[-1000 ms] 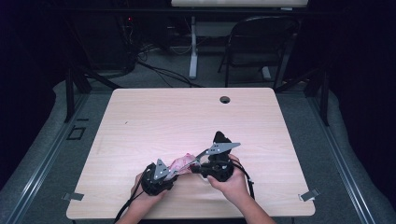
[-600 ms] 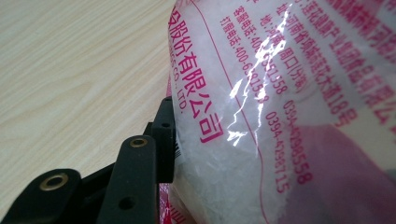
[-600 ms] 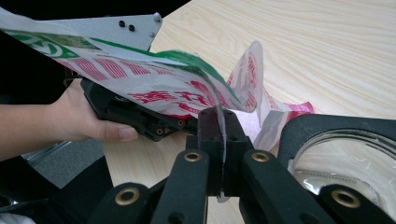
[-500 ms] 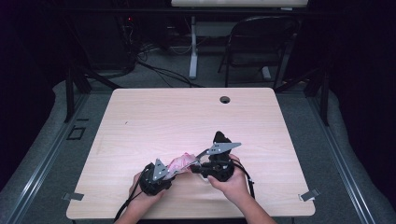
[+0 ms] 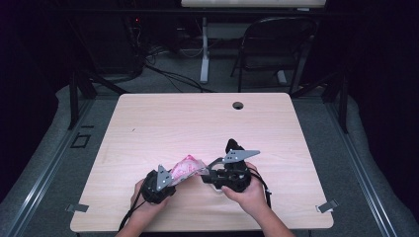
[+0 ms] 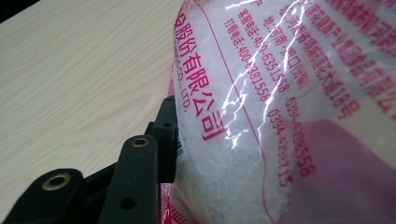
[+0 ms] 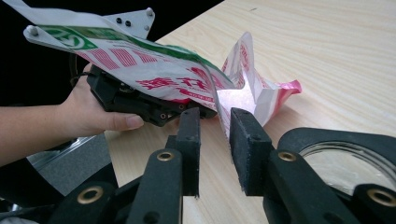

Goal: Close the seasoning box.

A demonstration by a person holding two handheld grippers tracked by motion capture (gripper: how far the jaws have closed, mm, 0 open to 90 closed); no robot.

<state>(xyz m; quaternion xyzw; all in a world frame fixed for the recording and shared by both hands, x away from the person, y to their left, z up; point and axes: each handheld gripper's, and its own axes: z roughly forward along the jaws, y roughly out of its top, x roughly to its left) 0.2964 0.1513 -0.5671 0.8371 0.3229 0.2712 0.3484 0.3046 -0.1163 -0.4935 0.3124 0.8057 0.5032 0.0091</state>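
A clear plastic bag [image 5: 187, 167] with pink print and white crystals hangs between the two grippers near the table's front edge. My left gripper [image 5: 178, 174] is shut on it; one black finger [image 6: 166, 135] presses its side, and the bag [image 6: 280, 116] hides the other finger. My right gripper [image 7: 215, 130] faces the bag [image 7: 154, 70] from the right. Its jaws have just been opening, and a loose fold of the bag hangs in the gap with the pads off it. In the right gripper view a hand [image 7: 93, 116] holds the left gripper [image 7: 140, 100] under the lifted bag.
The light wooden table [image 5: 197, 123] has a round cable hole [image 5: 238, 105] at its far side. A round glass container with a black rim [image 7: 336, 158] lies just under my right gripper [image 5: 206, 173]. A folding chair [image 5: 276, 44] and cables stand beyond the table.
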